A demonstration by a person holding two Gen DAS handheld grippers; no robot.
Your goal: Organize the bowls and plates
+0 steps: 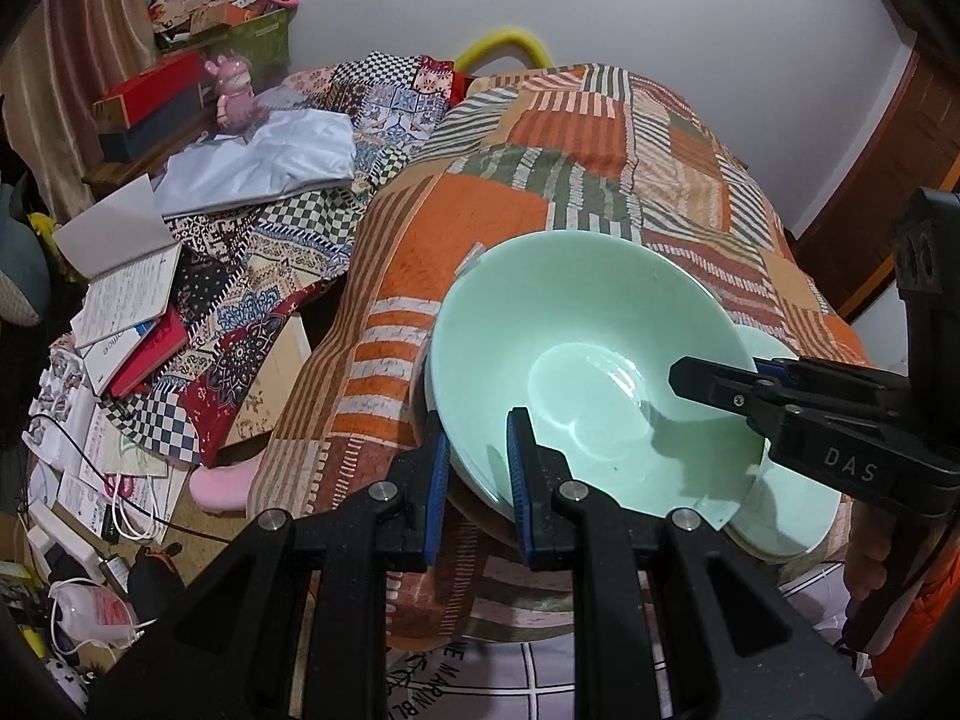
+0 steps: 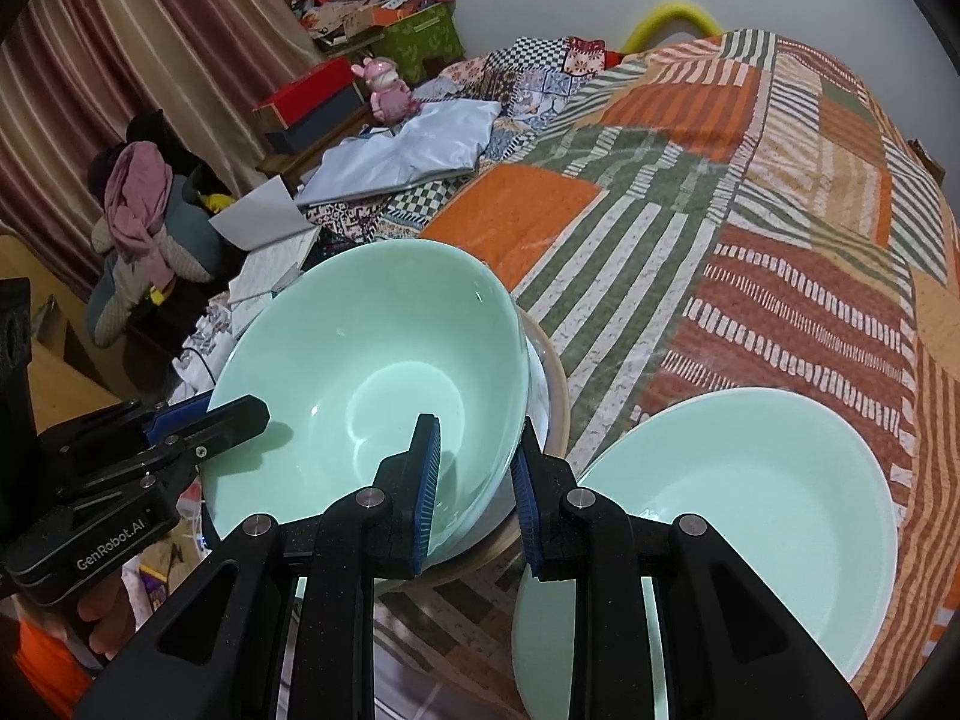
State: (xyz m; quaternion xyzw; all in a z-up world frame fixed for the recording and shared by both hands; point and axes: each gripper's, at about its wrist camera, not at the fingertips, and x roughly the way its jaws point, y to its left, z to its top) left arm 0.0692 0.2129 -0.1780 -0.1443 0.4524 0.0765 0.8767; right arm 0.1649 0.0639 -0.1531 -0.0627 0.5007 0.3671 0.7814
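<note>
A pale green bowl [image 1: 591, 354] [image 2: 372, 354] is held tilted over a stack of dishes with a tan rim [image 2: 555, 396] on the patchwork-covered table. My left gripper [image 1: 477, 471] straddles the bowl's near rim, one finger inside, one outside. My right gripper [image 2: 477, 474] straddles the opposite rim the same way; it shows in the left wrist view [image 1: 708, 381]. The left gripper shows in the right wrist view [image 2: 240, 417]. A pale green plate [image 2: 732, 516] [image 1: 786, 504] lies flat on the cloth to the right of the bowl.
The orange, green and brown patchwork cloth [image 2: 750, 180] covers the table behind the dishes. To the left lie a grey bag [image 1: 264, 162], open books [image 1: 126, 282], a pink figurine [image 1: 234, 96] and boxes. Cables and papers litter the floor [image 1: 90, 480].
</note>
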